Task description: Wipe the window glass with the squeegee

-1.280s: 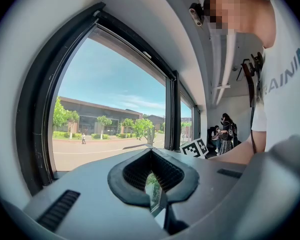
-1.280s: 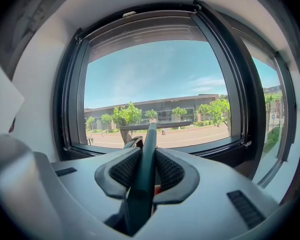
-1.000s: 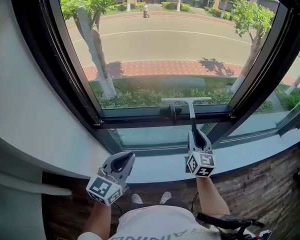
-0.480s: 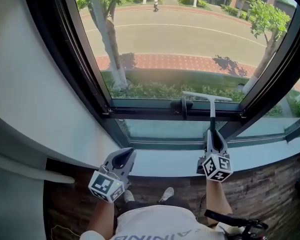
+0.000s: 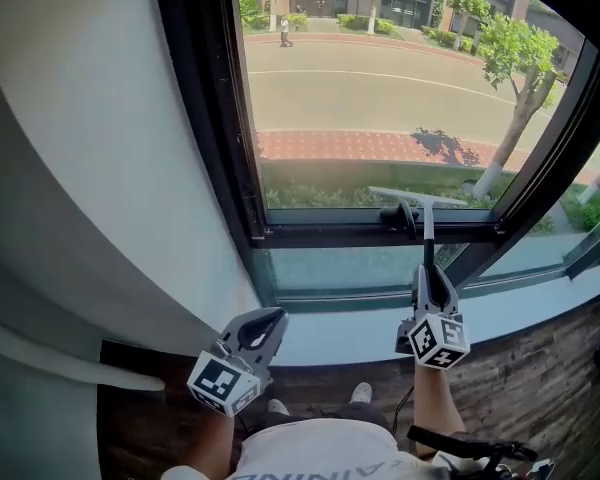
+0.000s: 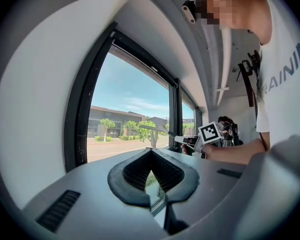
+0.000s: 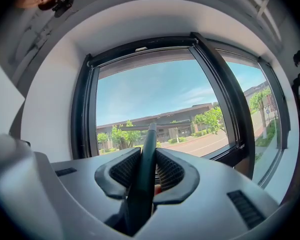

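Observation:
The squeegee (image 5: 426,230) stands upright against the window glass (image 5: 380,98), its blade (image 5: 417,197) lying across the pane's bottom edge. My right gripper (image 5: 426,270) is shut on the lower end of its dark handle (image 7: 146,154), which runs up between the pads toward the blade. My left gripper (image 5: 268,320) hangs low at the left, well below the sill, jaws shut with nothing between them (image 6: 151,153). From the left gripper view, the right gripper's marker cube (image 6: 210,132) and the squeegee (image 6: 157,128) show in front of the glass.
A black window frame (image 5: 225,138) borders the pane, with a black window handle (image 5: 397,215) just left of the squeegee's stick. A pale sill (image 5: 340,343) runs under the window and a white wall (image 5: 90,168) fills the left. Dark wood floor (image 5: 520,378) lies below.
The head view has swung left, so the window sits further right in it. The squeegee has stayed at the pane's bottom edge, a little closer to the window handle. Both grippers remain shut.

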Motion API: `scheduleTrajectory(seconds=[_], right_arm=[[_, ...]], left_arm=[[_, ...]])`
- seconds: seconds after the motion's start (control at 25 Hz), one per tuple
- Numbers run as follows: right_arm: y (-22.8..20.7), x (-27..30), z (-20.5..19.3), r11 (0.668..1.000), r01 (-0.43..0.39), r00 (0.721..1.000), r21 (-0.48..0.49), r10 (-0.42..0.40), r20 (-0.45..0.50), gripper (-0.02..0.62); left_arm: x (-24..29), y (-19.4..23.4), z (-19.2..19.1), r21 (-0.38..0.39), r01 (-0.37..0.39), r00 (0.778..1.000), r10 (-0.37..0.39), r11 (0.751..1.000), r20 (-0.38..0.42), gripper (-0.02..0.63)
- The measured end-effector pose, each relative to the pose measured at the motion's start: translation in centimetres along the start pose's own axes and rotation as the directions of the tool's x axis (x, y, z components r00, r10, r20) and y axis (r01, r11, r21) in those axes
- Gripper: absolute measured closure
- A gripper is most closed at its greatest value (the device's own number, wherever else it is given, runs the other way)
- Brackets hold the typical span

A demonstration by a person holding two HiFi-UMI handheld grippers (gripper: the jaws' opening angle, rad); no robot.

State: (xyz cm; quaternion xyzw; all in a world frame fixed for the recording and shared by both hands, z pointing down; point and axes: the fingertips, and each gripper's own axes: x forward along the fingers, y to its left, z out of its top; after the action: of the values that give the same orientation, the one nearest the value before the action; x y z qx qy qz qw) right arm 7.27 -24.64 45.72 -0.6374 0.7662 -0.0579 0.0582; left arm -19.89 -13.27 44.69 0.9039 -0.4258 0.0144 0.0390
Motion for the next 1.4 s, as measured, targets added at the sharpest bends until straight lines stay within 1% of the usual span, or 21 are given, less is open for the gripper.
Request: scheduleTrajectory(seconds=[0.08,0.16,0.28,0.36,0.48,0.6,0.72,0.88,1.08,1.2,1.4], right_arm=[[2.5,-0.6,0.0,1.0,0.001,1.0,0.006,-0.001,0.006,0.495],[4.4,-0.9,0.4,1.0,-0.007,1.0,-0.003,0.007,0.016,0.495],[5.9,-1.0,2.0,0.999,-0.02,0.999,-0.025,0.022,0.042,0.495],[6.3,-0.6,3.7,0.999,-0.025,0.997,-0.035,0.027,0.074,0.495],[6.5,1.0,7.8,0.998,-0.034,0.988,-0.045,0.041,0.152,0.495],[7.6,3.6,13.2,0.997,-0.047,0.965,-0.069,0.063,0.255,0.497],[9.7,6.8,19.4,0.99,-0.069,0.928,-0.126,0.11,0.356,0.495],[12.5,10.2,26.3,0.983,-0.083,0.886,-0.166,0.149,0.438,0.496],[15.1,12.5,31.2,0.982,-0.075,0.858,-0.171,0.151,0.491,0.495],[15.9,13.2,33.7,0.985,-0.061,0.844,-0.164,0.139,0.518,0.495],[16.0,14.5,36.4,0.985,-0.028,0.837,-0.171,0.117,0.535,0.495]], left_arm=[[-1.5,0.8,0.3,-0.015,0.032,0.999,-0.032,0.999,0.007,0.589],[-2.3,1.1,0.6,-0.005,0.053,0.999,-0.053,0.999,0.008,0.589],[-2.8,1.2,0.9,-0.001,0.065,0.998,-0.065,0.998,0.017,0.589],[-2.8,1.3,1.0,0.015,0.056,0.998,-0.056,0.998,0.018,0.589],[-2.4,0.7,1.4,-0.011,0.053,0.998,-0.053,0.999,0.034,0.589],[-2.2,0.2,1.6,-0.011,0.042,0.999,-0.041,0.999,0.033,0.589],[-1.7,-0.2,1.9,-0.006,0.033,0.999,-0.033,0.999,0.035,0.589],[-1.4,-0.8,1.9,0.003,0.03,0.999,-0.03,1.0,0.03,0.589],[-1.8,-0.7,2.8,0.024,0.007,0.999,-0.008,1.0,0.046,0.589],[-2.1,-0.7,3.2,0.031,-0.003,0.999,0.002,1.0,0.054,0.589],[-3.0,-1.0,3.2,0.039,-0.014,0.999,0.012,0.999,0.051,0.589]])
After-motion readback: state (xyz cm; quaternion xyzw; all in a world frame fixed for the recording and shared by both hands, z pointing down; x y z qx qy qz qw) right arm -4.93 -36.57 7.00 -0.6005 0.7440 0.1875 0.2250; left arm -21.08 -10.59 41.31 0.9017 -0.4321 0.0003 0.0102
